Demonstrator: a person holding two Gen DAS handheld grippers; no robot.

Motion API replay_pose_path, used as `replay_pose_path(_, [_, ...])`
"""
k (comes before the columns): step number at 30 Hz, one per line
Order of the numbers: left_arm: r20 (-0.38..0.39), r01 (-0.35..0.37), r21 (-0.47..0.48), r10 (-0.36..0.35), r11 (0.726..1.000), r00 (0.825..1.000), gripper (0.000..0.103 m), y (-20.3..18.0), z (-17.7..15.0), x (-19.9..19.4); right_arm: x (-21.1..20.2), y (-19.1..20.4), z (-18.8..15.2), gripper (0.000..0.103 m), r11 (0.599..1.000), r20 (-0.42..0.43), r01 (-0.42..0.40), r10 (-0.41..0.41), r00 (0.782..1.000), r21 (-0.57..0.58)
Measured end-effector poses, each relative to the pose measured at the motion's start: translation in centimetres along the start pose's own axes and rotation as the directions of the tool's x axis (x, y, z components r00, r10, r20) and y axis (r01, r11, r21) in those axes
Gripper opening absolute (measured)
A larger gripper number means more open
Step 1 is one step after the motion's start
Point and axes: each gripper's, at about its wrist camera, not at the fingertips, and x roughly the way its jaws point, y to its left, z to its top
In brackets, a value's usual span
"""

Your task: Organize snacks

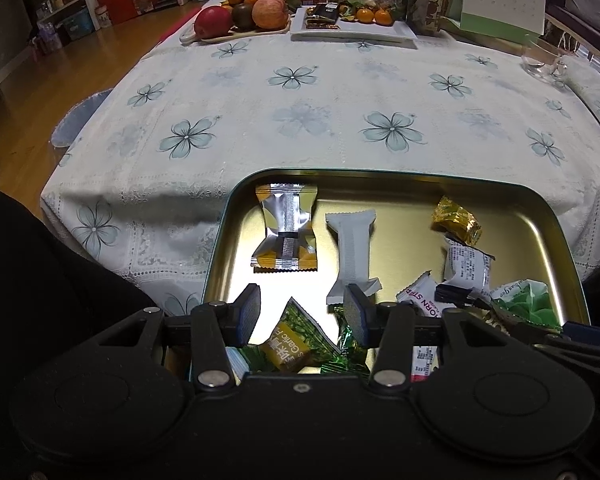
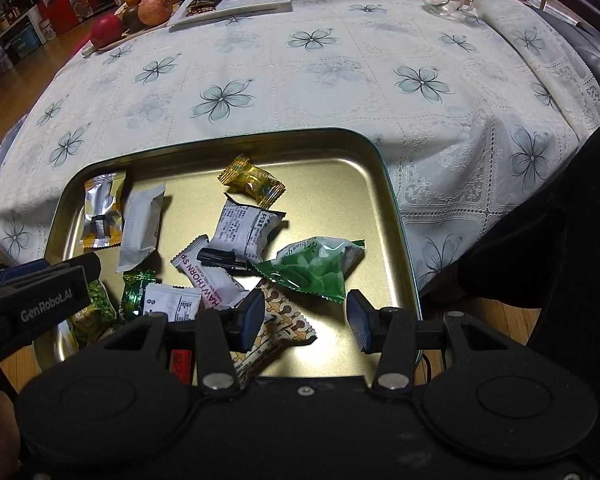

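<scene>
A gold tin tray sits at the near edge of the table, part of it overhanging the cloth's edge. Beyond it the flowered cloth lies bare up to the fruit board and white plate at the far side.

The snacks cluster in the tray's near half; its far right corner is bare metal. The white bar lies with its long axis running near to far, just beside the silver-and-yellow pack. The green bag points toward the tray's right wall.

The left gripper hangs open above a green-and-yellow packet, gripping nothing. The right gripper is open too, over a patterned wrapper.
</scene>
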Motion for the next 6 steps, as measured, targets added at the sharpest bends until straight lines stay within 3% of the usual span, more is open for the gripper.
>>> replay_pose_path(6, [0.009,-0.001,0.010,0.001,1.000,1.000,0.054,-0.16,-0.09,-0.09,0.02,0.00,0.00,0.047,1.000,-0.002,0.001,-0.001,1.000,0.001])
